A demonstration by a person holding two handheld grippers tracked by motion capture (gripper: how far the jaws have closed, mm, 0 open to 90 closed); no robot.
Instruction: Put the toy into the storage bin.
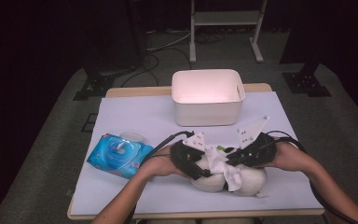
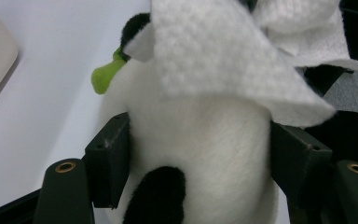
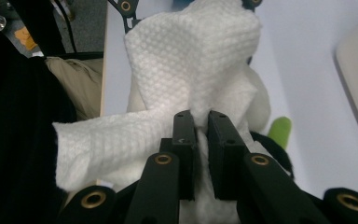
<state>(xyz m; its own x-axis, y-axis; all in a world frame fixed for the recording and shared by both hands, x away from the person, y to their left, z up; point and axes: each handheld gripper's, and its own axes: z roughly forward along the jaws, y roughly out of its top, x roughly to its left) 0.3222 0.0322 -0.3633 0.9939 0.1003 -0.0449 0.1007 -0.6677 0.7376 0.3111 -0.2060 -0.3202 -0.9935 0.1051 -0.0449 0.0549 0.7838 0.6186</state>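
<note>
Wiping looks like the step in hand; plush toy lying on its side near the front edge of the table, well in front of the white bin, long axis running left to right along that front edge; green beak and dark head at the end pointing toward the bin side in the left gripper view.

Left gripper clamped across the toy's white belly, pads pressed into the fur on both flanks in its own view, jaws fairly wide around the soft body; serves as the anchor, sits at the toy's left end.

Right gripper pinched narrow on the white wipe, jaws nearly together with the cloth bunched between them in its own view; wipe draped over the top of the toy and hanging down its front, touching the fur; nearer of the two to the toy's upper surface, so judged the one to carry the rubbing stroke.

Open room: bare table to the right of the toy and between toy and bin; wipes pack left of the toy, near the left forearm; little margin between toy and front edge, so strokes best kept along the toy's length or toward the bin, not toward the person.
</note>
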